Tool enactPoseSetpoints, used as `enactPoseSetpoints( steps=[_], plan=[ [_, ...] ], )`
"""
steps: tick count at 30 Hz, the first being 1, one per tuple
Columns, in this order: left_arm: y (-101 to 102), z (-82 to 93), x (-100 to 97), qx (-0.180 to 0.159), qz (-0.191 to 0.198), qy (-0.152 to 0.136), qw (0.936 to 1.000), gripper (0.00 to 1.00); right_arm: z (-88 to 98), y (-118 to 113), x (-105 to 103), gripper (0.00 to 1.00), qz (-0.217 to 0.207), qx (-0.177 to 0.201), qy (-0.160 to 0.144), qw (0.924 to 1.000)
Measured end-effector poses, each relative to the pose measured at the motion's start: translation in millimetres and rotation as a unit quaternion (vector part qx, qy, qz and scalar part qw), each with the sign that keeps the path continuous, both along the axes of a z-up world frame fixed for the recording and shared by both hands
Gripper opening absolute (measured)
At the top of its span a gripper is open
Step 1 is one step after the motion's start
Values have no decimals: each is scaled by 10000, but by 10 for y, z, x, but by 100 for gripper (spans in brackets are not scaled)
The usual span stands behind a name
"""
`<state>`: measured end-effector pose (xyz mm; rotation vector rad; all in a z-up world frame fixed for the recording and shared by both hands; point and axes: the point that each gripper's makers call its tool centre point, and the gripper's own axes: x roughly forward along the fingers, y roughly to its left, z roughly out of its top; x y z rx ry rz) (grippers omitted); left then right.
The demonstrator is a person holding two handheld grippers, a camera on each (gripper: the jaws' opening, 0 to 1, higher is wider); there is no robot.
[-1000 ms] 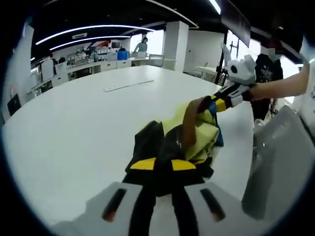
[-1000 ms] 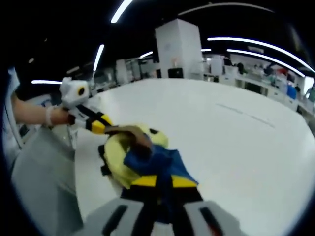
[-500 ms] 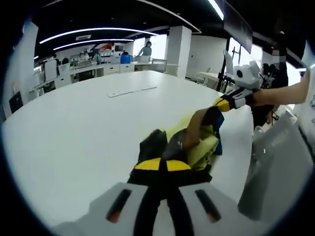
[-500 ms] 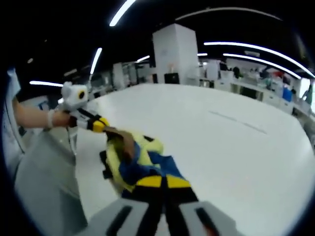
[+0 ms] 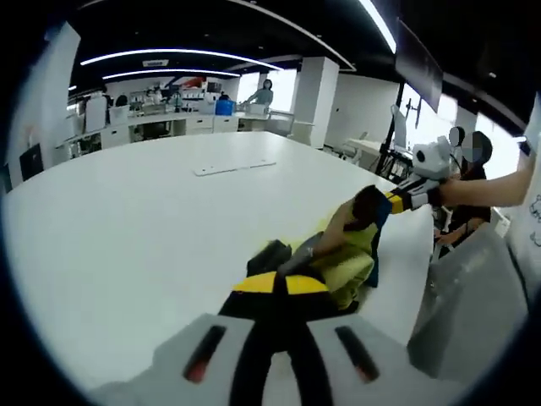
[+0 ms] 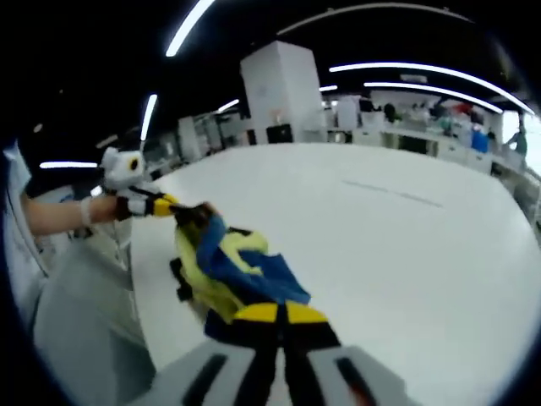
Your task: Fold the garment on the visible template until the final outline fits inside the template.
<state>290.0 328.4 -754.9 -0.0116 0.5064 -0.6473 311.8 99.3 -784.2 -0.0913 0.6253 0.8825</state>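
A yellow, blue and black garment [image 5: 342, 254] hangs bunched between the two grippers above the white table [image 5: 127, 237]. My left gripper [image 5: 283, 283] is shut on its near dark edge. At the far end, my right gripper [image 5: 390, 201] comes in from the right and is shut on the cloth. In the right gripper view the same garment [image 6: 232, 266] shows blue over yellow. My right gripper [image 6: 277, 314] is shut on its near end. The left gripper [image 6: 182, 207] holds the far corner at the left. No template outline can be made out on the table.
A thin flat white strip [image 5: 232, 167] lies on the table further off, also seen as a faint line [image 6: 393, 193]. The table edge [image 6: 139, 288] runs close to the person's grey clothes [image 5: 473, 304]. A forearm [image 6: 51, 211] reaches in. Desks and people stand far behind.
The two grippers have drawn apart and the garment has stretched out longer between them. The far gripper in each view is now smaller and further off.
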Motion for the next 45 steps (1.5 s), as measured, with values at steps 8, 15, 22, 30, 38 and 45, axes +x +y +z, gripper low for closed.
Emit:
enactPoseSetpoints(
  steps=[8, 15, 22, 30, 38, 45],
  plan=[
    [13, -16, -15, -31, 39, 89, 9999, 0, -22, 78, -67, 5, 150, -20, -99, 9998],
    [5, -20, -2, -43, 60, 112, 9999, 0, -15, 139, -210, 23, 811, -522, -472, 9942],
    [5, -29, 0, -43, 59, 127, 9999, 0, 209, 367, -447, 29, 1454, -697, -1129, 9804],
    [10, -39, -6, -40, 48, 147, 9999, 0, 90, 541, -499, 16, 1634, -694, -948, 9795],
    [17, -49, -9, -36, 44, 168, 9998, 0, 2, 603, -499, 9, 1638, -720, -830, 9804],
    [46, -53, -13, -51, 66, 190, 9998, 0, -141, 540, -479, 8, 1646, -877, -702, 9799]
  ],
)
